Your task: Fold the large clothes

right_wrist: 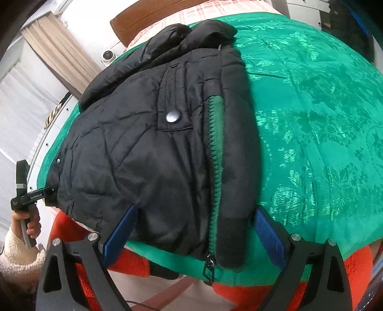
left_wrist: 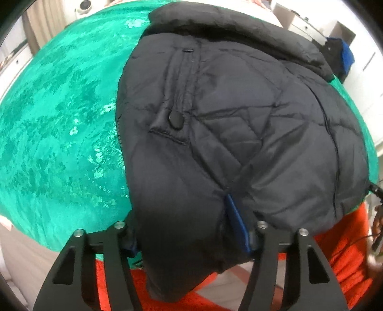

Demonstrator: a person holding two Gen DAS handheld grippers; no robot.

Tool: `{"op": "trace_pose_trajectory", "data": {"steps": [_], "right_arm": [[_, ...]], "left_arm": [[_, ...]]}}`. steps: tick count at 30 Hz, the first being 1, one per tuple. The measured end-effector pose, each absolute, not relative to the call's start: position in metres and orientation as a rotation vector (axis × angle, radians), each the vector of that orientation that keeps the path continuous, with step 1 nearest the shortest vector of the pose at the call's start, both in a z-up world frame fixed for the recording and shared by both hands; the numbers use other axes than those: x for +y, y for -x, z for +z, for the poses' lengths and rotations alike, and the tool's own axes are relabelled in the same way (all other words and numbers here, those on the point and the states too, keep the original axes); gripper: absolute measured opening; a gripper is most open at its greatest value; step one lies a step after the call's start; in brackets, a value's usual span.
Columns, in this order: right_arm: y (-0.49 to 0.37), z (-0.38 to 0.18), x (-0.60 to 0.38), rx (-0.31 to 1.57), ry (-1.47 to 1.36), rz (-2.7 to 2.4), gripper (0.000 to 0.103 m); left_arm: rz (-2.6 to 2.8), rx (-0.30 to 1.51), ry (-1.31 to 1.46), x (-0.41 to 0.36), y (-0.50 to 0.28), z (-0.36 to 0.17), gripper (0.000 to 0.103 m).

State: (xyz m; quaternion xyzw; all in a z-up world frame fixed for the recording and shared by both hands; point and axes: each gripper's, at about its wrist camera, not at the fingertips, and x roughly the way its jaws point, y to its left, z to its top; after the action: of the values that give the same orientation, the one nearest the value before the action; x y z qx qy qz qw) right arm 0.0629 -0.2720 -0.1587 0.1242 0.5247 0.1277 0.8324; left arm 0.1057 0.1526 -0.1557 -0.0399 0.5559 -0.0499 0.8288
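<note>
A black quilted puffer jacket (left_wrist: 227,124) lies folded on a green bedspread (left_wrist: 59,114), its hood toward the far end. In the right wrist view the jacket (right_wrist: 143,155) shows a green zipper (right_wrist: 215,148) and a metal snap. My left gripper (left_wrist: 191,236) is open, its jaws wide on either side of the jacket's near hem, which bulges between the blue pads (left_wrist: 235,220). My right gripper (right_wrist: 196,229) is open too, jaws wide around the zipper end of the hem. The left gripper (right_wrist: 31,193) also shows at the jacket's left corner.
An orange fuzzy blanket (right_wrist: 239,291) lies under the bedspread (right_wrist: 323,119) at the near edge of the bed. A wooden headboard (right_wrist: 148,16) and a beige curtain (right_wrist: 57,50) stand beyond the jacket. White furniture with a dark blue bag (left_wrist: 340,55) is at the far right.
</note>
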Motion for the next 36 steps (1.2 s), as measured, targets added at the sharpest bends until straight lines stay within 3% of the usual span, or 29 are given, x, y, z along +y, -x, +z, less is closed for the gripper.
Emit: {"op": "trace_pose_trajectory", "data": {"steps": [3,6,9,11,13,17,30,33,34,36], "right_arm": [[-0.065,-0.160,-0.267,1.118,-0.242,0.270,0.095],[-0.067,-0.160,-0.262,1.124,-0.212,0.265,0.085],[-0.069,-0.160,-0.257,1.133,-0.177,0.250,0.067],[-0.070,-0.159,-0.259,1.139,-0.170,0.236,0.046],[-0.070,-0.156,-0.264,1.139,-0.184,0.234,0.033],[-0.067,-0.150,-0.271,1.136,-0.183,0.238,0.023],[-0.060,-0.147,-0.283,1.151,-0.189,0.254,0.021],[-0.065,-0.153,-0.285,1.154,-0.212,0.237,0.029],[-0.065,-0.154,-0.285,1.155,-0.215,0.240,0.037],[-0.063,-0.156,-0.288,1.156,-0.230,0.252,0.056]], "left_arm": [[-0.102,1.176,0.099,0.156,-0.107,-0.153,0.046],[-0.109,1.171,0.115,0.156,-0.106,-0.150,0.036],[-0.116,1.158,0.109,0.161,-0.102,-0.149,0.027],[-0.117,1.150,0.110,0.161,-0.099,-0.147,0.024],[-0.119,1.145,0.116,0.162,-0.097,-0.146,0.022],[-0.132,1.136,0.119,0.164,-0.092,-0.140,0.019],[-0.166,1.156,0.143,0.174,-0.070,-0.138,0.019],[-0.147,1.167,0.134,0.170,-0.076,-0.144,0.029],[-0.141,1.170,0.125,0.169,-0.076,-0.144,0.032],[-0.134,1.168,0.113,0.169,-0.074,-0.145,0.047]]}}
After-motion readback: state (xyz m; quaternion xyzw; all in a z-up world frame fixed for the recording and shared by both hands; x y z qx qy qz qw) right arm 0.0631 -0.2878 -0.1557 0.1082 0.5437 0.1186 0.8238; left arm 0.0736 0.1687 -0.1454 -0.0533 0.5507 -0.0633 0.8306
